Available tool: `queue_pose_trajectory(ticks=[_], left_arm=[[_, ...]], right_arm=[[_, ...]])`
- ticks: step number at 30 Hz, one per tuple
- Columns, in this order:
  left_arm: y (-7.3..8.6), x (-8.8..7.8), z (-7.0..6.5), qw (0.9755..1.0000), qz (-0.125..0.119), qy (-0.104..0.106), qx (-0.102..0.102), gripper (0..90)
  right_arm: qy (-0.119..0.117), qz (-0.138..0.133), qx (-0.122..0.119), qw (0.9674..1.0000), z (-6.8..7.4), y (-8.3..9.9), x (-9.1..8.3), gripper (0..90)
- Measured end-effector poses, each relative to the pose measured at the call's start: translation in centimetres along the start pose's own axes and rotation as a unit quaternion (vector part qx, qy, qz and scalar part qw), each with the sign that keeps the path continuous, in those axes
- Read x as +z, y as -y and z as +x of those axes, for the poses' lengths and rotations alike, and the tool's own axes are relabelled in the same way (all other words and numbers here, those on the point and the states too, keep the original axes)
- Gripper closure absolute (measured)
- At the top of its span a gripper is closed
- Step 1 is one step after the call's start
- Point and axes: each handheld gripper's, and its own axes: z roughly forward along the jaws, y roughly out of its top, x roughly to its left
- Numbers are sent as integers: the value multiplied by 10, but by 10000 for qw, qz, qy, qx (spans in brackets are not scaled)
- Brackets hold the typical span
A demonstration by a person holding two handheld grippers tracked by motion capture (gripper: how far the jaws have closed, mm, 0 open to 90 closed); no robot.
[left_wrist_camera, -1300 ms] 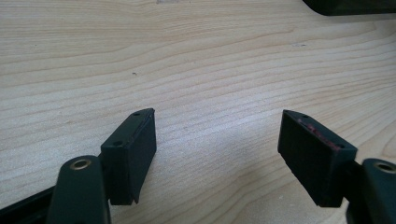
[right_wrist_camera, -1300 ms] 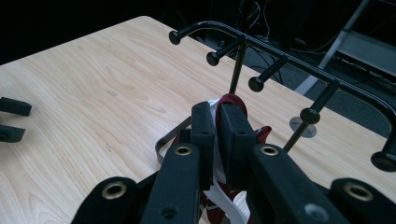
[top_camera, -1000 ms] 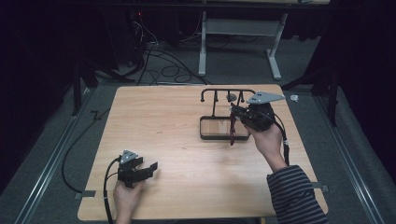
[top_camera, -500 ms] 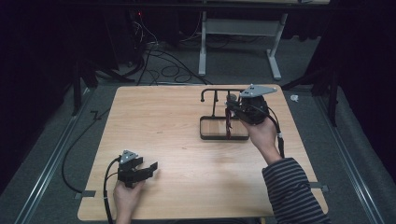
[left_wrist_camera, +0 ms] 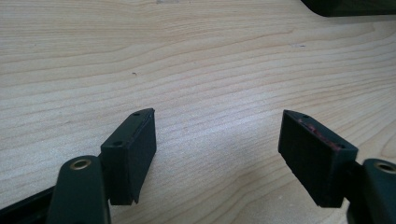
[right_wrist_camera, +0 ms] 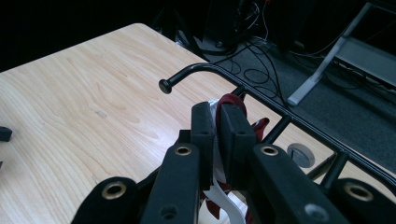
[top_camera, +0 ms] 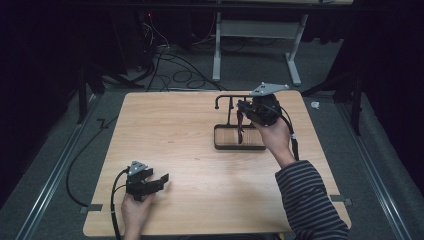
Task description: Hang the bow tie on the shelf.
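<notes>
A black metal rack (top_camera: pixel 239 146) with a tray base and a curved top rod (right_wrist_camera: pixel 196 69) stands on the wooden table (top_camera: pixel 170 130), right of centre. My right gripper (top_camera: pixel 243 108) hovers at the rod's level, above the tray's right end. Its jaws (right_wrist_camera: pixel 217 126) are shut on a red and white strap (right_wrist_camera: pixel 231 99), which hangs down over the tray (top_camera: pixel 240 128). The rod's knobbed end (right_wrist_camera: pixel 165 86) lies just ahead of the jaws. My left gripper (top_camera: pixel 161 180) rests near the table's front left, open (left_wrist_camera: pixel 217 154), with bare wood between its pads.
Behind the table, cables (top_camera: pixel 170 60) run across the dark floor and a grey desk frame (top_camera: pixel 295 55) stands there. A small pale disc (top_camera: pixel 315 105) lies on the floor off the table's right far corner. The rack's tray corner (left_wrist_camera: pixel 345 7) sits far ahead of the left jaws.
The right gripper has carried the strap farther from the person and slightly up, closer to the rack's top rod. The left gripper has stayed put.
</notes>
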Motion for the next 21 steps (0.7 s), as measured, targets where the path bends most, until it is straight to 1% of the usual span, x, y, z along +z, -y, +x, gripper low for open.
queue_pose_trajectory(ticks=[8, 9, 12, 21], left_arm=[[0, 0, 0, 10000, -3, -3, -2, 283], [0, 0, 0, 10000, -3, -3, -1, 283], [0, 0, 0, 10000, -3, -4, -3, 282], [0, 0, 0, 10000, -2, -4, -1, 282]], right_arm=[[19, 85, 101, 9999, -7, -2, 6, 861], [16, 109, 151, 9998, -10, -2, 7, 861], [22, 124, 217, 9997, -13, -1, 8, 860], [137, 215, 346, 9991, -24, 3, 12, 858]])
